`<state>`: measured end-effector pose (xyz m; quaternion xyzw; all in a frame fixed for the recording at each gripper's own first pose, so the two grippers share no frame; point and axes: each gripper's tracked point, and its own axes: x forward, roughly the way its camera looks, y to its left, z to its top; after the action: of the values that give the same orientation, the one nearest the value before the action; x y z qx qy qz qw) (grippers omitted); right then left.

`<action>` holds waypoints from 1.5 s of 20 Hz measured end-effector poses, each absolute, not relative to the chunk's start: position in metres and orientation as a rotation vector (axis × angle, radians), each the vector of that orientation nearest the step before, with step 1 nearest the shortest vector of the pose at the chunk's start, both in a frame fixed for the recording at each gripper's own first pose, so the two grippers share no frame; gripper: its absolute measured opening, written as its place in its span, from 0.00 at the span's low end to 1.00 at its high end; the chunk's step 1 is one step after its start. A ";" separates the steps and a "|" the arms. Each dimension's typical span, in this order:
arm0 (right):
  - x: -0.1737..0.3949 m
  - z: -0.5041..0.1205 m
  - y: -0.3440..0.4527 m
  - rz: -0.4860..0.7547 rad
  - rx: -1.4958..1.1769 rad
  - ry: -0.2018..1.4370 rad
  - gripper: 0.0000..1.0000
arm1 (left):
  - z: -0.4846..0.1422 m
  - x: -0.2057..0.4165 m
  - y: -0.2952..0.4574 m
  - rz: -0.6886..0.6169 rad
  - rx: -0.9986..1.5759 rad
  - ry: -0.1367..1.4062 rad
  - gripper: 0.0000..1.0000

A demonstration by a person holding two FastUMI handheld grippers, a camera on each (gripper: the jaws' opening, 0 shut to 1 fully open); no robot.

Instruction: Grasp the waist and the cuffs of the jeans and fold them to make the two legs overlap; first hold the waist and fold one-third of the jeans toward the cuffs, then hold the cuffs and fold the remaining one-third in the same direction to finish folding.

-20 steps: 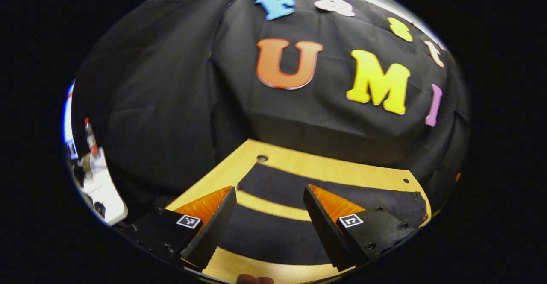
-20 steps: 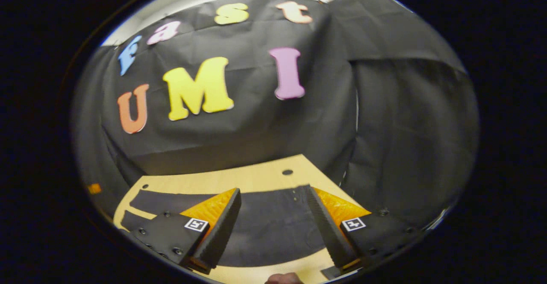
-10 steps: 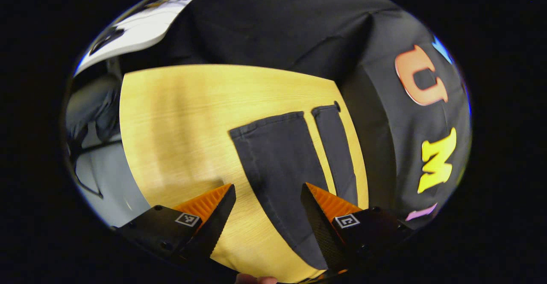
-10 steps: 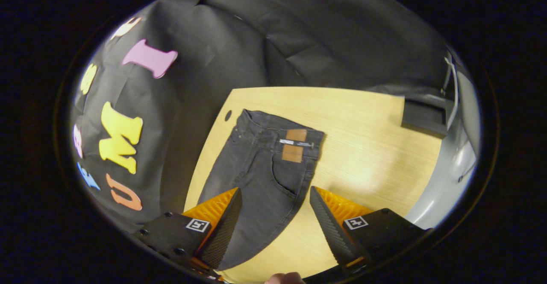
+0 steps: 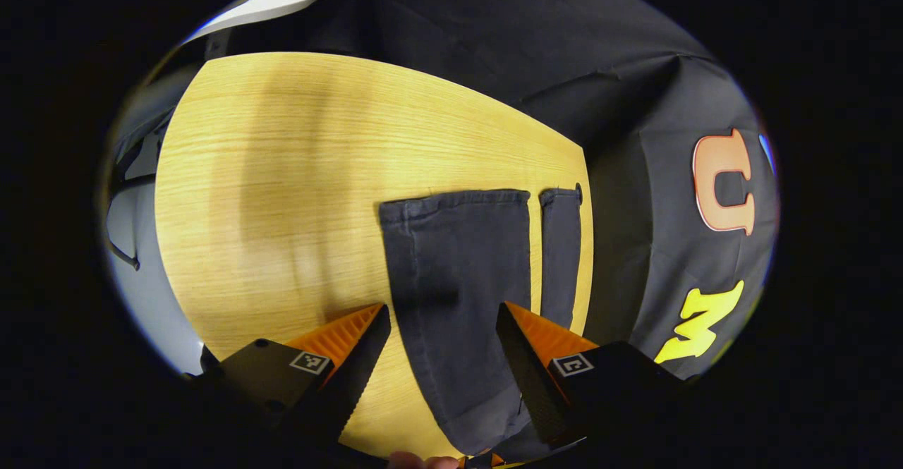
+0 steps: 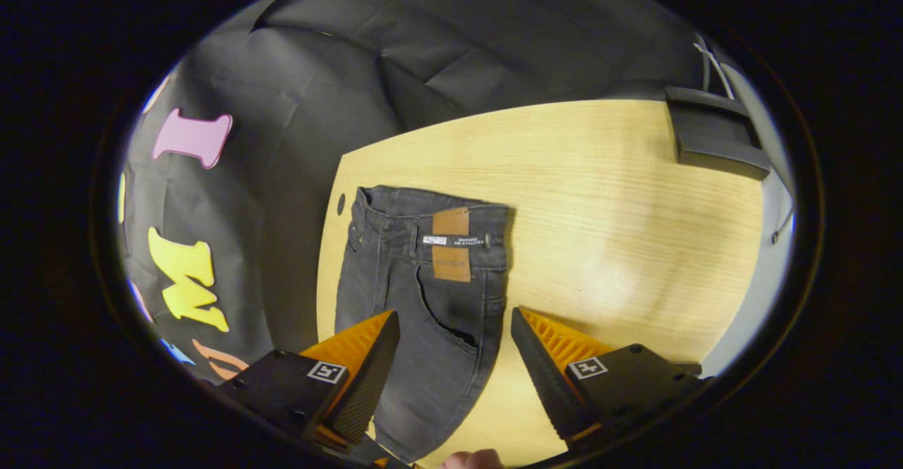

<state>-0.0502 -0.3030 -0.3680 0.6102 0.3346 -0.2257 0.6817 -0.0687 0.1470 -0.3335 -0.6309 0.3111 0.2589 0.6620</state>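
Dark grey jeans lie flat along the far side of a light wooden table. The left gripper view looks down the legs: the near leg (image 5: 458,271) runs up to its cuff (image 5: 451,199), with the second cuff (image 5: 561,197) beside it by the table edge. My left gripper (image 5: 441,328) hovers open above the near leg, touching nothing. In the right gripper view the waist (image 6: 430,208) with a brown patch (image 6: 451,243) lies ahead. My right gripper (image 6: 451,335) is open above the seat and pocket area of the jeans (image 6: 437,328).
The wooden table (image 5: 282,194) stretches wide to the side of the jeans. A dark flat box (image 6: 712,134) sits at a table corner in the right gripper view. Black cloth walls close in behind. A fingertip (image 6: 469,460) shows at the bottom edge.
Both grippers swung from facing the back wall to looking down along the jeans, left toward the cuffs, right toward the waist. Both stayed open.
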 end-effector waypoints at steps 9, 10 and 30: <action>-0.020 -0.374 -0.304 -0.486 1.424 0.758 0.92 | -0.335 -0.031 0.150 0.559 -1.496 0.665 0.98; -0.017 -0.376 -0.302 -0.490 1.419 0.773 0.96 | -0.335 -0.028 0.148 0.554 -1.492 0.672 0.97; -0.021 -0.350 -0.314 -0.478 1.372 0.761 0.08 | -0.288 -0.010 0.141 0.470 -1.460 0.730 0.04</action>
<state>-0.0209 -0.3142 -0.3501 0.6117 0.3395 -0.2130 0.6821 -0.0097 0.1412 -0.2878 -0.6453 0.3227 0.2078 0.6605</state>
